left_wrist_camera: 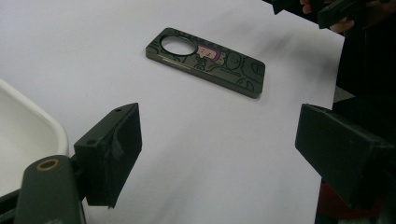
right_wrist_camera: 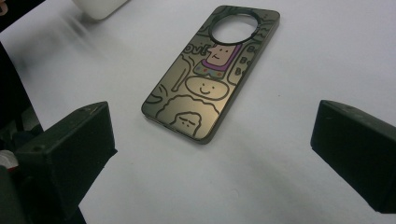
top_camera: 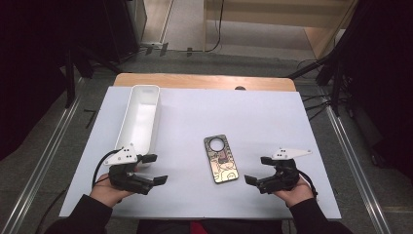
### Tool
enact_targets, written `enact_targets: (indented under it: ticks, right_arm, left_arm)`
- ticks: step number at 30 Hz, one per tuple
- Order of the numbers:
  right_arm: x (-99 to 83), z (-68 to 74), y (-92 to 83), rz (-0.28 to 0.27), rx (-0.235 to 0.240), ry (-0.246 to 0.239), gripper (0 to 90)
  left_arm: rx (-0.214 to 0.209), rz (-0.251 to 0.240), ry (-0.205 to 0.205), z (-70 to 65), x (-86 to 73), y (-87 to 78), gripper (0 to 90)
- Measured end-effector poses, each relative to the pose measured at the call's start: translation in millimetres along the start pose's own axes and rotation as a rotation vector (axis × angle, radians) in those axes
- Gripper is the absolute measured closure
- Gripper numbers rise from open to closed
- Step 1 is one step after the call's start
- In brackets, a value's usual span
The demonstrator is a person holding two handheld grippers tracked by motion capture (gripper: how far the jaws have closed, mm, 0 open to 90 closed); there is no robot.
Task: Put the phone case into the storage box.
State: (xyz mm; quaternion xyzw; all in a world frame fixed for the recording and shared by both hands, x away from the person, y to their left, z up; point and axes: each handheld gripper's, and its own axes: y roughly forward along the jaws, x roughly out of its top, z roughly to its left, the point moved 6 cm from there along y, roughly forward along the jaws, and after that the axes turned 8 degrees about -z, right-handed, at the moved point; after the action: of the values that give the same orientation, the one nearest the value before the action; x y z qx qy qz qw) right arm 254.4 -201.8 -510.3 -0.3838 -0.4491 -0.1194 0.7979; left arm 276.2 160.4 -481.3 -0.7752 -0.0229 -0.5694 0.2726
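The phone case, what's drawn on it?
Cartoon smiley faces in black lines on the shiny olive phone case, one with purple; clearest in the right gripper view.

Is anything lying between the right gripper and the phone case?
Nothing visible: bare white table sheet separates the open right gripper from the phone case, which lies flat, apart from the white tray.

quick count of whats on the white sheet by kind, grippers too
phone case: 1
white tray: 1
grippers: 2, the left gripper and the right gripper, both with jaws apart and holding nothing
total: 4
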Motion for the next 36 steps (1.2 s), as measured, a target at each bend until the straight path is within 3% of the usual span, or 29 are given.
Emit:
enact_targets:
  ticks: [24, 36]
  right_arm:
    - [3.3, -2.0, 4.8, -0.001, -0.011, 0.022, 0.0]
    - [12.6, -4.5, 11.7, -0.015, -0.076, 0.042, 0.0]
  left_arm:
    - [-0.002, -0.004, -0.017, 1.5, 0.4, -1.5, 14.4]
    - [-0.001, -0.004, -0.021, 2.6, 0.1, -1.8, 14.4]
